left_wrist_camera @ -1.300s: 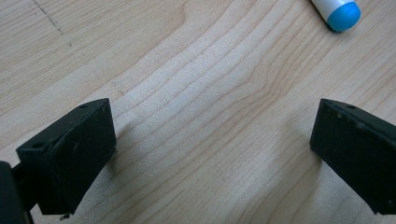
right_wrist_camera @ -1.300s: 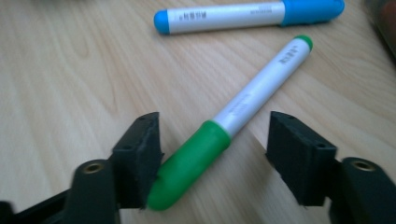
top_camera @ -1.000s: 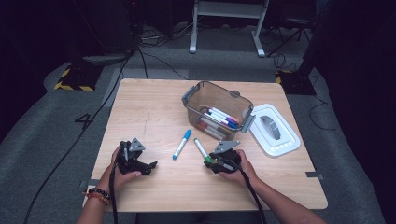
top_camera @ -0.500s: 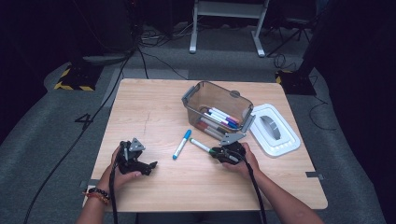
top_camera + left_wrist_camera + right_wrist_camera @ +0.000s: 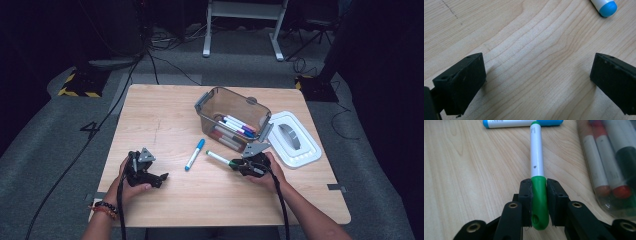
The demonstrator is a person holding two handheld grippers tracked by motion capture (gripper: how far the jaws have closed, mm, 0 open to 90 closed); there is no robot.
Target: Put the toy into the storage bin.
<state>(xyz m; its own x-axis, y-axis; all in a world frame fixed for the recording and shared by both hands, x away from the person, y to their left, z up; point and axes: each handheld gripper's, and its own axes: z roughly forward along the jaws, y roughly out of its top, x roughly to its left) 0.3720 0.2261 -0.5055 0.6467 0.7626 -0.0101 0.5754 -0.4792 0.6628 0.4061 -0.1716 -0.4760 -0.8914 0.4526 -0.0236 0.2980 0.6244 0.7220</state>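
Note:
A green-capped white marker (image 5: 218,158) points left from my right gripper (image 5: 236,164), just in front of the clear bin. In the right gripper view the jaws are shut on the marker's green cap (image 5: 539,200), and its white barrel (image 5: 537,157) runs forward, low over the wood. A blue-capped marker (image 5: 195,154) lies flat on the table left of it, crossing ahead of the green marker's tip (image 5: 522,123). My left gripper (image 5: 161,177) rests at the front left, open, with bare wood between its jaws (image 5: 539,75) and the blue cap (image 5: 604,5) at the top right.
A clear plastic bin (image 5: 220,97) holding several markers (image 5: 235,127) stands right of centre; its wall is close on the right in the right gripper view (image 5: 614,170). A white lid (image 5: 310,150) lies right of the bin. The wooden table (image 5: 160,115) ends near both forearms.
My right gripper has closed on the green marker's cap and shifted a little up and toward the bin with it. The left hand and the blue marker have stayed put.

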